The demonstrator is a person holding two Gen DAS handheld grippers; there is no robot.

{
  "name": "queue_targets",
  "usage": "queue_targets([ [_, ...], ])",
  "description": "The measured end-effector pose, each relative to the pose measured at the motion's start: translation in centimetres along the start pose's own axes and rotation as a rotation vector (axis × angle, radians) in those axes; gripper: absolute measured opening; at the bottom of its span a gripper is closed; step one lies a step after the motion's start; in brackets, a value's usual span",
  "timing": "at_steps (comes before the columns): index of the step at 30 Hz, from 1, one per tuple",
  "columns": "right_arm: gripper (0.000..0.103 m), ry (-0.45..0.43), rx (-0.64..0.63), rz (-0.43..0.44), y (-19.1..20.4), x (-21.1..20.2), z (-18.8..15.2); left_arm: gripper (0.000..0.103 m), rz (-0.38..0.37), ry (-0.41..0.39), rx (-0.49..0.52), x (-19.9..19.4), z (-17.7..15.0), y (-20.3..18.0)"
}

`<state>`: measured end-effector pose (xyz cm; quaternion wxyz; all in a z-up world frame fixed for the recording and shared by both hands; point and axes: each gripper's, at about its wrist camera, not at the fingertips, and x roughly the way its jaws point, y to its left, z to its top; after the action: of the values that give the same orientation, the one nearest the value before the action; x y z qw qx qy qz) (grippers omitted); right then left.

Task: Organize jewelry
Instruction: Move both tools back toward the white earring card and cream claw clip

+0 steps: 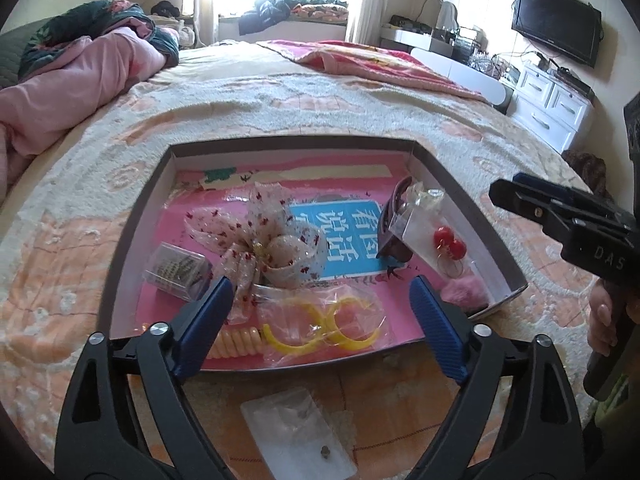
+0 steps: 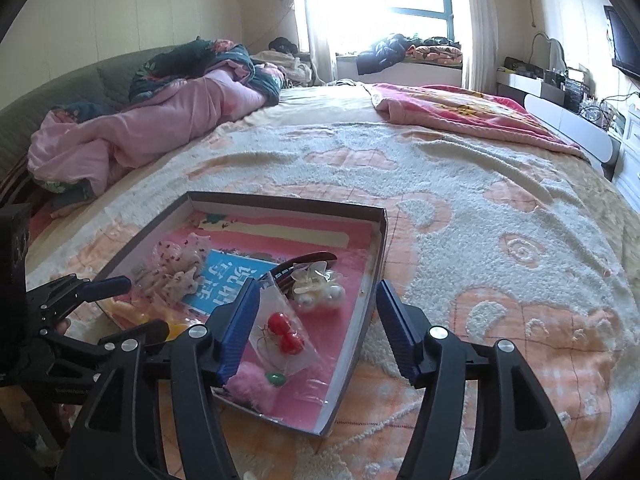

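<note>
A shallow dark-rimmed box [image 1: 280, 142] with a pink lining lies on the bed and holds several jewelry pieces. My left gripper [image 1: 320, 300] hovers open over its near edge, and a bag of yellow hoop earrings [image 1: 320, 320] lies loose below its fingers. A floral bow [image 1: 264, 236], a clear case [image 1: 176, 272] and a peach coil tie [image 1: 236, 342] lie nearby. My right gripper [image 2: 318, 292] stands open over the box's [image 2: 280, 200] right side. A bag of red cherry earrings [image 2: 284, 332] rests untouched by its left finger. A small clear bag [image 1: 296, 432] lies outside the box.
The box sits on a cream and orange bedspread [image 2: 480, 220]. A pink duvet [image 2: 160, 120] is heaped at the far left and a pink blanket [image 2: 460, 108] at the far right. A white dresser [image 1: 552, 100] and a wall television [image 1: 556, 24] stand beyond the bed.
</note>
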<state>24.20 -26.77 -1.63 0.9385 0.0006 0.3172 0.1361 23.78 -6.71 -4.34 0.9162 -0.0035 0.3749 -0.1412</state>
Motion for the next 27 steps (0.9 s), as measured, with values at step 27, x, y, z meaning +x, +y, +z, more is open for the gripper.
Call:
queue_targets([
  [27,0.081,-0.097,-0.004,0.001,1.4,-6.8,-1.6,0.091,0.046,-0.101,-0.042,-7.1,-1.0,1.0],
])
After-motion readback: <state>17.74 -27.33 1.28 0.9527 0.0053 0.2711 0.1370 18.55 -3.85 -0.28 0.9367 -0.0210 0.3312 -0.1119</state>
